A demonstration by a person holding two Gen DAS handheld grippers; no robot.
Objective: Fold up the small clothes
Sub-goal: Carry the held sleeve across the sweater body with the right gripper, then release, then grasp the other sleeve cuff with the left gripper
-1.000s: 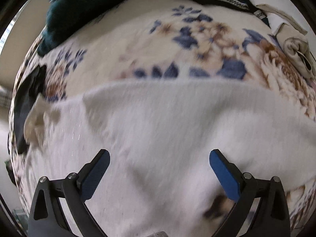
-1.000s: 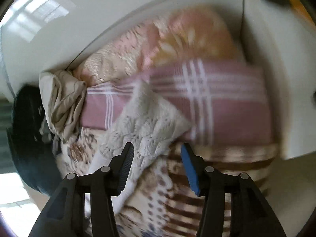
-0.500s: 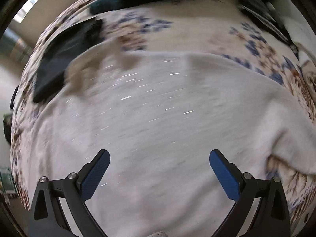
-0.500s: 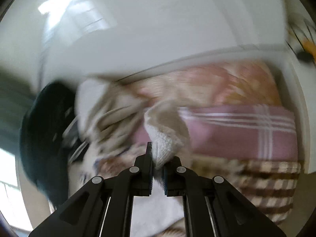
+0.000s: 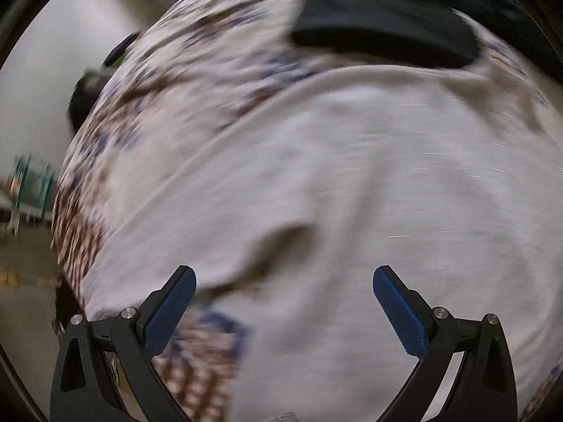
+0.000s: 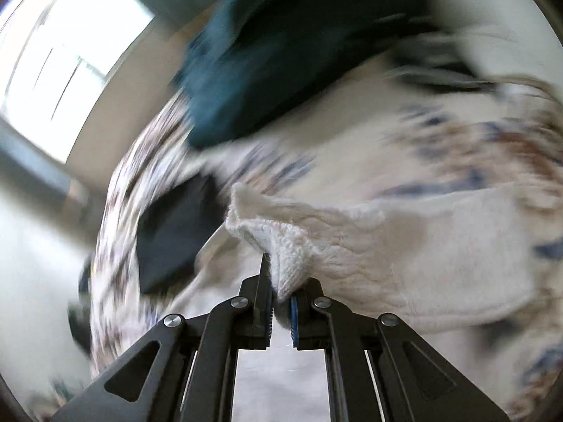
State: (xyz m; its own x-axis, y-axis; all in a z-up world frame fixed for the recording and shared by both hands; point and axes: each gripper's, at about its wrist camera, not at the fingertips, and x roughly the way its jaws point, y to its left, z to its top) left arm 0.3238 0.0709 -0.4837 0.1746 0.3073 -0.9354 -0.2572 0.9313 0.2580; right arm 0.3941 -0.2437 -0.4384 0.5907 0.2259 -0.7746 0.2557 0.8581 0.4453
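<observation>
A cream knit garment [image 5: 369, 176] lies spread on the floral bedspread [image 5: 197, 56] and fills most of the left wrist view. My left gripper [image 5: 283, 285] is open and empty, hovering just above the garment near its lower hem. In the right wrist view my right gripper [image 6: 279, 281] is shut on a bunched knit corner of the same cream garment [image 6: 404, 242], which trails away to the right over the bed. Both views are blurred by motion.
A folded black garment [image 5: 380, 31] lies beyond the cream one; it also shows in the right wrist view [image 6: 172, 232]. A dark teal garment [image 6: 274, 66] sits at the bed's far side. The bed edge and floor [image 5: 28, 263] are at left.
My right gripper shut on the cream garment's corner and swung from the pillows toward the bed's middle. My left gripper stayed open and swept left over the garment.
</observation>
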